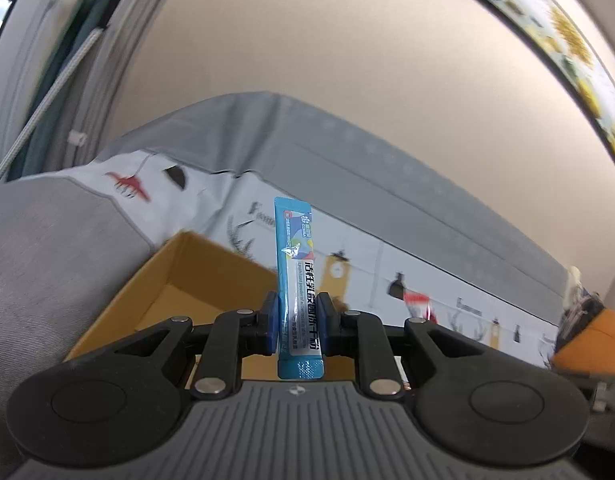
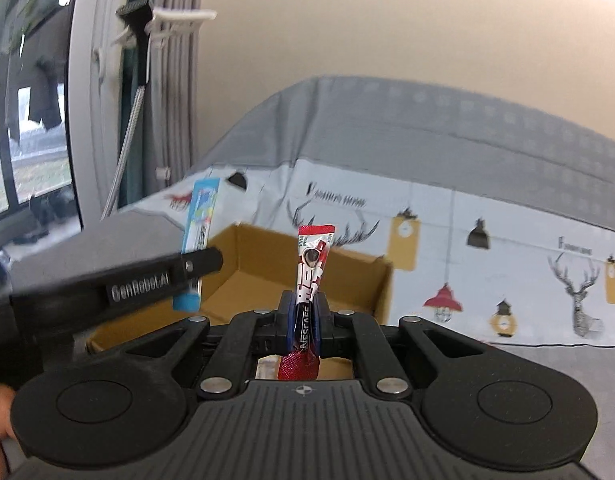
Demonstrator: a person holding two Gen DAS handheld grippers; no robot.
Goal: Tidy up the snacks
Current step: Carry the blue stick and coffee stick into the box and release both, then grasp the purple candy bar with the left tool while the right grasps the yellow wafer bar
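My left gripper [image 1: 298,322] is shut on a blue stick packet [image 1: 296,264] that stands upright between the pads, above the open cardboard box [image 1: 195,276]. My right gripper [image 2: 304,322] is shut on a red Nescafe stick packet [image 2: 310,270], also upright, over the same box [image 2: 267,264]. In the right wrist view the left gripper [image 2: 187,270] reaches in from the left with its blue packet [image 2: 201,216] over the box's left side.
The box sits on a grey sofa seat [image 1: 47,248] against a patterned cushion cover with deer and lamp prints [image 2: 487,264]. A window and curtain [image 2: 39,120] are at the left. An orange object [image 1: 595,348] lies at the far right.
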